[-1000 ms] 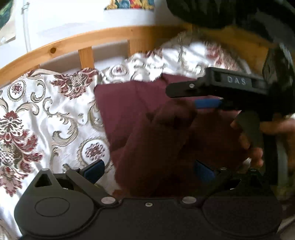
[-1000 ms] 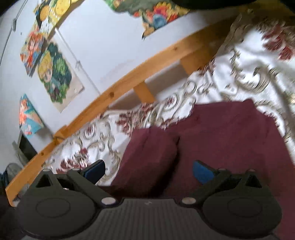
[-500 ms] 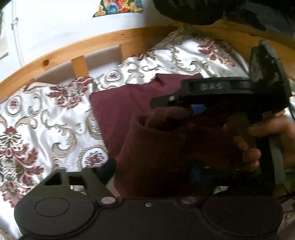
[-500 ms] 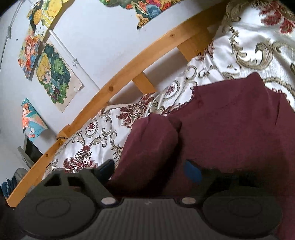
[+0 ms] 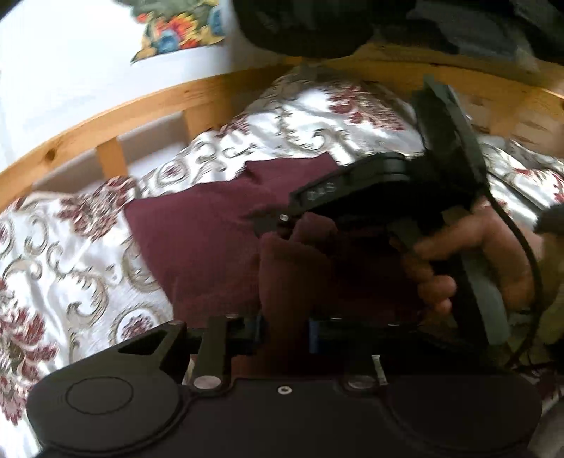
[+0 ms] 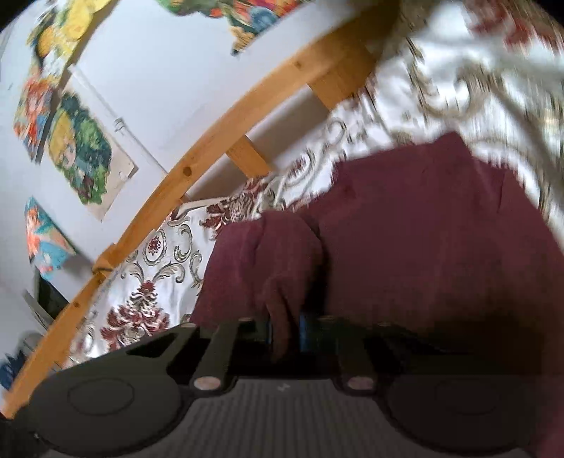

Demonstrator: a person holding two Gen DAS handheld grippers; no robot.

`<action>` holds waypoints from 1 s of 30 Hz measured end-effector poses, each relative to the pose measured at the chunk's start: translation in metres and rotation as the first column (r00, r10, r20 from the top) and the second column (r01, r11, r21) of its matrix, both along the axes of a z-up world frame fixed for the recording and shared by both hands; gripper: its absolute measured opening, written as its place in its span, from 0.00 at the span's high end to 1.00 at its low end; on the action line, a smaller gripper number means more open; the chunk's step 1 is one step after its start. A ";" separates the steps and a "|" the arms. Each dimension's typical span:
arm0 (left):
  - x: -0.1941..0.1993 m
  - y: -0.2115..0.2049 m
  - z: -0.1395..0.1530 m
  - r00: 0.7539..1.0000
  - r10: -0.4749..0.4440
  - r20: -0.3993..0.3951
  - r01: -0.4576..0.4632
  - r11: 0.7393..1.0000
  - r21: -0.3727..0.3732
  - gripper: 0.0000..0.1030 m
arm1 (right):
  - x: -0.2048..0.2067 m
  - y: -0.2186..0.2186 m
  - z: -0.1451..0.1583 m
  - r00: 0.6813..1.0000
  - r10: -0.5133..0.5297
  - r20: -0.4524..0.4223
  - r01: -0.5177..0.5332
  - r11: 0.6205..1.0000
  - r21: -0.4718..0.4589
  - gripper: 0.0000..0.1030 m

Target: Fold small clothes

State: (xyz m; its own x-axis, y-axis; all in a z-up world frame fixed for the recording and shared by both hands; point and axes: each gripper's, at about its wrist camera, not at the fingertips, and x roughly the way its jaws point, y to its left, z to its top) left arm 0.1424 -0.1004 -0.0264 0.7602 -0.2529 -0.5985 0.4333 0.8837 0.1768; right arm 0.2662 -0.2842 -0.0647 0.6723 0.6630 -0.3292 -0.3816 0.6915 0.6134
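A maroon garment (image 5: 197, 239) lies on the bed with its near edge raised in a thick fold. My left gripper (image 5: 285, 331) has its jaws closing, and its blue pads pinch that fold low in the left wrist view. Just beyond, the right gripper (image 5: 278, 222) reaches in from the right, held by a person's hand (image 5: 458, 253), its tips at the same raised fold. In the right wrist view the maroon garment (image 6: 423, 229) fills the middle and right. There my right gripper (image 6: 285, 331) is closing too, with a bunched ridge of cloth squeezed between its pads.
A white bedspread (image 5: 70, 246) with dark red and gold flowers covers the bed under the garment. A wooden bed rail (image 5: 105, 116) runs along the far side below a white wall with colourful posters (image 6: 81, 148). Something dark (image 5: 317, 24) hangs across the top.
Both grippers went from wide open to closed in on the raised fold of the garment. The left wrist view has slid sideways and rolled, and the right gripper now appears tilted.
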 end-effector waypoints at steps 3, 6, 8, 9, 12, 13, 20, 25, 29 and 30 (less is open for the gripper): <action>0.000 -0.009 0.001 0.999 -0.043 0.012 0.043 0.999 0.003 0.78 | -0.005 -0.002 0.014 0.998 -0.011 0.057 0.016 0.997 -0.070 0.86; 0.001 -0.014 0.002 0.998 -0.060 0.012 0.060 0.998 -0.018 0.78 | -0.011 -0.005 0.022 0.995 -0.026 0.098 0.040 0.990 -0.138 0.86; 0.002 -0.018 0.001 0.997 -0.071 0.013 0.071 0.997 -0.023 0.78 | -0.014 -0.006 0.026 0.993 -0.034 0.117 0.054 0.984 -0.172 0.87; 0.002 -0.020 0.000 0.997 -0.075 0.013 0.075 0.997 -0.025 0.78 | -0.016 -0.006 0.027 0.991 -0.036 0.126 0.060 0.980 -0.188 0.87; 0.004 -0.025 -0.002 0.996 -0.088 0.011 0.089 0.996 -0.032 0.78 | -0.019 -0.010 0.030 0.989 -0.046 0.142 0.076 0.974 -0.213 0.87; 0.004 -0.027 -0.002 0.995 -0.095 0.012 0.095 0.995 -0.033 0.78 | -0.020 -0.013 0.031 0.988 -0.051 0.144 0.081 0.973 -0.216 0.87; 0.006 -0.042 -0.003 0.989 -0.146 0.027 0.147 0.988 -0.035 0.78 | -0.023 -0.034 0.032 0.987 -0.113 0.114 0.135 0.969 -0.209 0.87; 0.007 -0.051 -0.004 0.985 -0.171 0.030 0.172 0.984 -0.037 0.78 | -0.027 -0.043 0.035 0.983 -0.140 0.117 0.164 0.960 -0.229 0.87; 0.008 -0.058 -0.005 0.980 -0.194 0.035 0.196 0.980 -0.045 0.78 | -0.030 -0.052 0.037 0.980 -0.166 0.113 0.189 0.953 -0.236 0.87; 0.009 -0.060 -0.005 0.979 -0.200 0.035 0.201 0.978 -0.048 0.78 | -0.031 -0.054 0.037 0.979 -0.172 0.110 0.194 0.951 -0.239 0.87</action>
State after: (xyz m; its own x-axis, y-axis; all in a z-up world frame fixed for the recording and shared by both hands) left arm 0.1510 -0.1602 -0.0313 0.7081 -0.4315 -0.5590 0.5979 0.7875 0.1495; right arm 0.2354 -0.3379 -0.0276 0.8078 0.4312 -0.4018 -0.2784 0.8800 0.3847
